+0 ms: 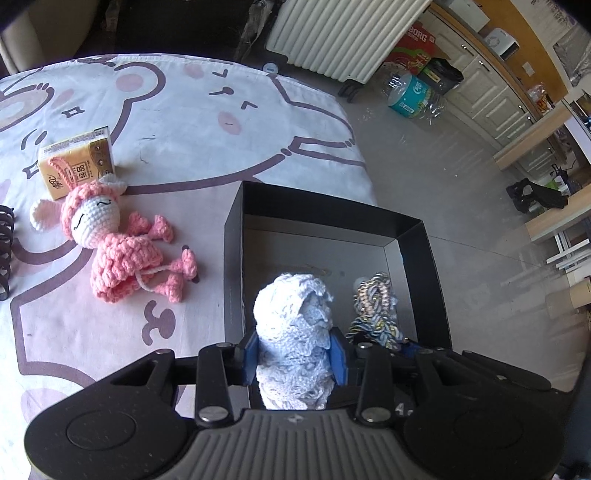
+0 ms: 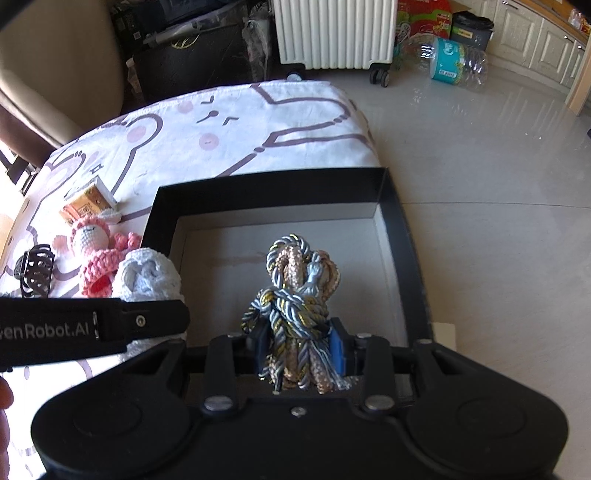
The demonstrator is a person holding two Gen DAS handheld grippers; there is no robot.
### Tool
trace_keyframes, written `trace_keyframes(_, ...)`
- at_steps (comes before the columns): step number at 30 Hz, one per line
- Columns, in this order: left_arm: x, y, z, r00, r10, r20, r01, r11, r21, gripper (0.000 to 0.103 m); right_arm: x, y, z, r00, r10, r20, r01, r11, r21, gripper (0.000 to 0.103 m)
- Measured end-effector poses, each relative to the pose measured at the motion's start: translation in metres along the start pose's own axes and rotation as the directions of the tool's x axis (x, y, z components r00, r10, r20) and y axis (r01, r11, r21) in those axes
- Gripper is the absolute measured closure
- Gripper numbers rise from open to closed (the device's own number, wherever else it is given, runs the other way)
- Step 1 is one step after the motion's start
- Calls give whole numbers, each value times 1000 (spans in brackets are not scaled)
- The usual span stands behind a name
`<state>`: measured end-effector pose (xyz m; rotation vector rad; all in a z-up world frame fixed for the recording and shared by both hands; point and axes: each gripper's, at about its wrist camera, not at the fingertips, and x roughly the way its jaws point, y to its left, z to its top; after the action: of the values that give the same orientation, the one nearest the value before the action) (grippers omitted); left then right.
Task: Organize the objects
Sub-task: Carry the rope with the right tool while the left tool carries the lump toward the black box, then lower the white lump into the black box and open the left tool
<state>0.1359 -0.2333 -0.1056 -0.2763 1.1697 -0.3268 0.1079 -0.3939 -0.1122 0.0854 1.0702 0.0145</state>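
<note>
My left gripper [image 1: 294, 354] is shut on a white crocheted piece [image 1: 293, 325] and holds it over the near left part of the open black box [image 1: 232, 258]. My right gripper [image 2: 301, 349] is shut on a bundle of braided blue, gold and tan cord [image 2: 299, 295] and holds it over the middle of the same box [image 2: 162, 221]. The cord also shows in the left wrist view [image 1: 375, 314], and the white piece in the right wrist view [image 2: 147, 277]. A pink crocheted doll [image 1: 122, 243] lies on the cloth left of the box.
A gold tissue pack [image 1: 75, 166] lies behind the doll. A black hair claw [image 2: 33, 271] sits at the far left. The box stands at the table's right edge, with bare floor beyond. A white radiator [image 2: 332, 33] and a plastic bottle [image 2: 448, 61] stand on the floor.
</note>
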Motion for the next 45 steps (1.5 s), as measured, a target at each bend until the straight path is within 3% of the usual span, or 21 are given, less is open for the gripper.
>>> trace_keyframes(7,-11,4,1,999,-28,-16,28,1000,9,58,16,8,-6,999,4,-39,-4,1000,-6,69)
trace_keyframes(10,-21,1,2,1000,22,22,-23,998,56,39,21,12,-8,999,-1,-52,0,1000,-17,69)
trace_keyframes(11,-22,1,2,999,33,29,-35,997,75,38,22,13,-8,999,-2,-54,1,1000,-20,69)
trace_keyframes(25,-25,20,10,997,78,24,-79,996,51,38,25,23,-7,996,-5,-87,1,999,-46,68)
trace_keyframes(32,-28,27,13,996,85,30,-87,995,39,38,14,32,4,1000,13,-25,-14,999,-39,69)
trace_keyframes(38,-31,28,15,997,76,30,-77,996,37,38,3,31,7,999,-18,-30,16,998,-60,69)
trace_keyframes(45,-33,28,15,997,72,34,-73,997,34,38,-21,34,8,993,110,-37,-112,993,-42,69)
